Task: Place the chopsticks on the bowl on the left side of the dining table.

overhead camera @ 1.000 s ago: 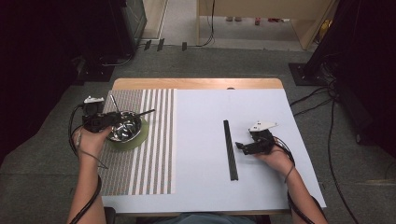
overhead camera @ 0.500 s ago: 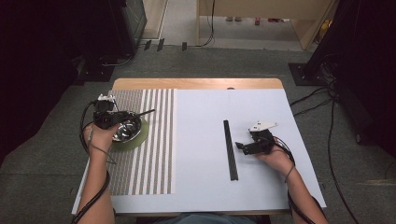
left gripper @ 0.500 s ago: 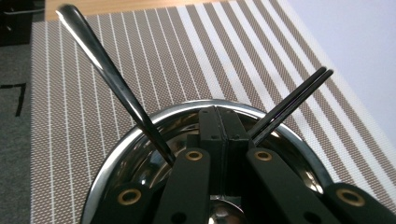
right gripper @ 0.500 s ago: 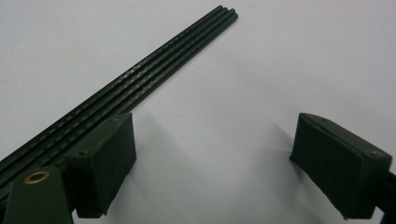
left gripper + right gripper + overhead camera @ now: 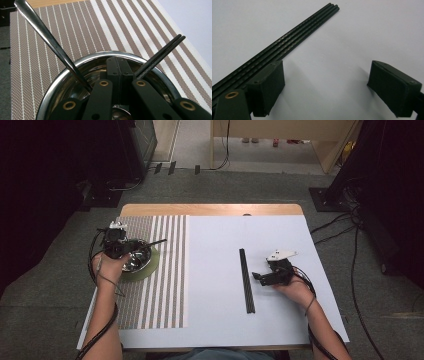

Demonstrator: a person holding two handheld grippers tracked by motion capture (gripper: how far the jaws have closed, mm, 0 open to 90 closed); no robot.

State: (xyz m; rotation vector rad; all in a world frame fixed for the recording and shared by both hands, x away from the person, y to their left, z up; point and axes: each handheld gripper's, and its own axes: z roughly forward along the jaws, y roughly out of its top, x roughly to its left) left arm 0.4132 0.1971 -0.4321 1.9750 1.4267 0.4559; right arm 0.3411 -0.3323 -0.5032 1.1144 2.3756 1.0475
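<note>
So the right gripper [image 5: 325, 82] sits wide open right beside the black chopsticks [image 5: 246, 280], which run lengthwise just off its jaws; left gripper [image 5: 119, 72] is clamped empty over the bowl [image 5: 60, 82].

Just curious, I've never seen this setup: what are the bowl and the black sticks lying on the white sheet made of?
The bowl looks like polished metal, probably steel: its rim mirrors the light. The black sticks are matte with fine ribbing, likely plastic or lacquered wood; I can't tell which.
</note>
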